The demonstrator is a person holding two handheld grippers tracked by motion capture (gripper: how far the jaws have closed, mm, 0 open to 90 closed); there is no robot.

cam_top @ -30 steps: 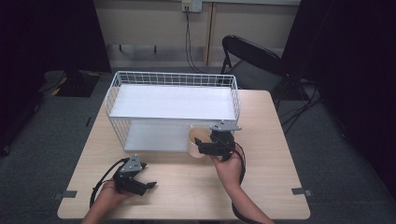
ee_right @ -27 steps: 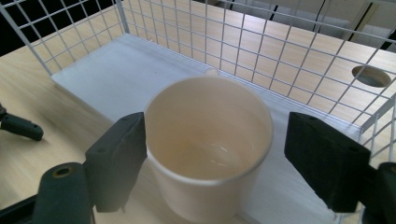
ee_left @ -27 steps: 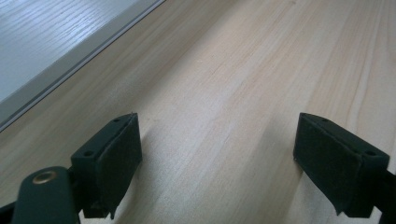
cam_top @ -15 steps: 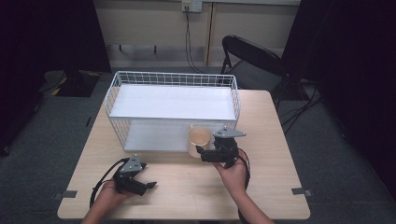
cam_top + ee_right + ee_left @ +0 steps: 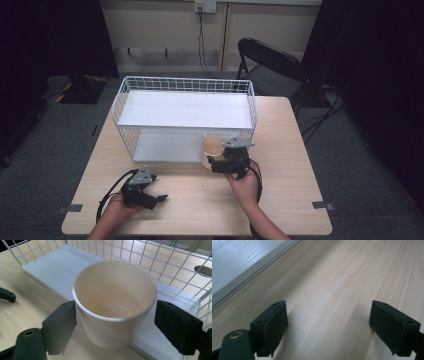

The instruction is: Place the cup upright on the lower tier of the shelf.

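- Cup (image 5: 115, 302): a cream, smooth-walled round cup with a rolled rim, upright and open-mouthed, tapering toward its base. In the right gripper view it stands on the white base board (image 5: 57, 267) of the rack, at that board's near edge where it meets the table. In the high view the cup (image 5: 211, 149) sits at the front right of the rack.
- Right gripper (image 5: 115, 327): its two black jaws, faced with matt foam-like pads, stand wide apart on either side of the cup. The left pad lies just beside or against the cup wall; which, cannot be told. The right pad stands clear with a visible gap. In the high view the right gripper (image 5: 231, 161) is held by a hand just in front of the rack.
- Wire rack (image 5: 185, 112): white grid walls of thin rod, a flat white shelf on top, open toward the person's side.
- Left gripper (image 5: 329, 327): jaws spread apart over bare wood, nothing between them. In the high view the left gripper (image 5: 141, 188) lies low near the table's front left, well apart from the cup.
- Table (image 5: 290, 165): pale wood with straight lengthwise grain; bare surface extends right of the rack and along the front edge.
- Folding chair (image 5: 267, 62): black, beyond the table's far right corner.
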